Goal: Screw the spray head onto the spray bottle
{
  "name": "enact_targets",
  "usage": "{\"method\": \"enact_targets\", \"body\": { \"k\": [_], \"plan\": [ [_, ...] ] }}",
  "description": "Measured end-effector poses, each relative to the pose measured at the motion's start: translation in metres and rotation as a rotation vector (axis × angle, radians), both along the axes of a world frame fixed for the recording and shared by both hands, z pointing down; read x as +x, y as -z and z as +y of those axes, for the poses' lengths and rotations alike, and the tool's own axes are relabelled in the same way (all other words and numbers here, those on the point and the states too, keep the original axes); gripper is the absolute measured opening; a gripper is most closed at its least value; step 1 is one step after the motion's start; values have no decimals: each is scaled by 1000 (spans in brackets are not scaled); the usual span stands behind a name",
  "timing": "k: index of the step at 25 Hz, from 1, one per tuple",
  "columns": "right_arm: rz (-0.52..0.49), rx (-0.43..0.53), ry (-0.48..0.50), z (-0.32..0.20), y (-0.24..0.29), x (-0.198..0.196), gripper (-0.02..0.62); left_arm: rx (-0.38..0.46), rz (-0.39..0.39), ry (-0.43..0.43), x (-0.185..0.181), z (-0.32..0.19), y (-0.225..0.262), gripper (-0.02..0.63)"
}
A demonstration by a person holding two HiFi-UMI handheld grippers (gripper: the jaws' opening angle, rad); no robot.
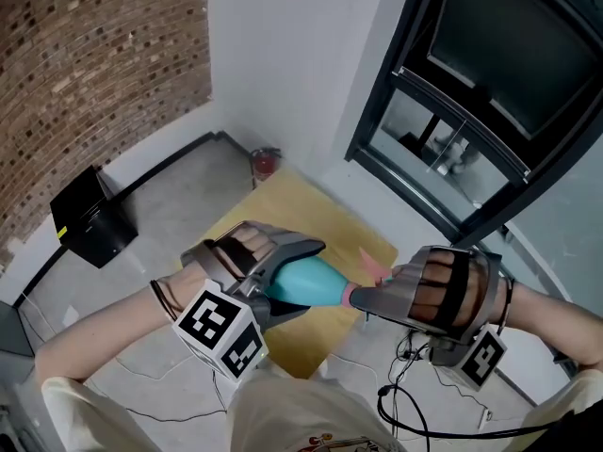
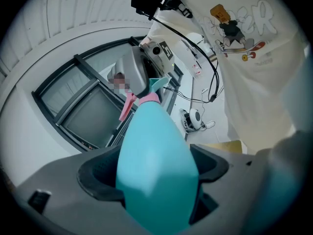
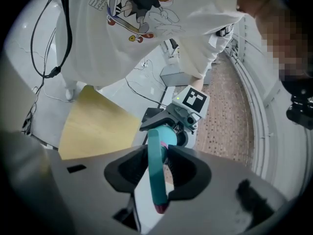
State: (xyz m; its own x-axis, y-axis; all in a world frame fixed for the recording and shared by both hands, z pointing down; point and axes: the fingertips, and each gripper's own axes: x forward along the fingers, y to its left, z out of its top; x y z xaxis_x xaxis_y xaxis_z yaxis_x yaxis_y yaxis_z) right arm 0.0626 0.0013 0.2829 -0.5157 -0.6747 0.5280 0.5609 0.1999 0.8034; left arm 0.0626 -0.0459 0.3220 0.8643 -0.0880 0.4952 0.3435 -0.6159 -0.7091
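Note:
A teal spray bottle (image 1: pixel 311 283) is held level in the air above the yellow mat, and my left gripper (image 1: pixel 297 281) is shut on its body. In the left gripper view the bottle (image 2: pixel 156 170) fills the space between the jaws, its neck pointing away. A teal and pink spray head (image 1: pixel 369 271) sits at the bottle's neck, and my right gripper (image 1: pixel 372 295) is closed round it. The right gripper view shows the teal top of the spray head (image 3: pixel 156 170) clamped between both pads, with the bottle (image 3: pixel 166 135) and the left gripper (image 3: pixel 168 117) just behind it.
A yellow mat (image 1: pixel 283 205) lies on the grey floor under the hands. A black box (image 1: pixel 89 219) stands at the left by the brick wall, and a small red can (image 1: pixel 266 163) stands at the back. A dark-framed glass door (image 1: pixel 471 111) is at the right. Cables (image 1: pixel 405 403) trail near my feet.

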Motion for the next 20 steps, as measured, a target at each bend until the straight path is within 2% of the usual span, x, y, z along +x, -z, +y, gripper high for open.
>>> {"method": "enact_targets", "body": {
  "k": [2,3,7,10,17,20],
  "plan": [
    [-21,-11,-21,-1,-1,2,126,0,7,7,1,0,0,433],
    [-65,-35,-54,-1,-1,4,126,19,17,21,2,-2,1,433],
    [-255,-193,-180,-10,6,4,126,229,109,156,10,-21,4,433],
    [-387,-318,-279,-17,8,4,126,268,156,223,9,-27,6,433],
    [-769,-719,-540,-32,17,5,125,390,227,329,3,-40,18,433],
    [-1034,-953,-654,-41,23,5,124,476,250,352,2,-43,21,433]
  ]
}}
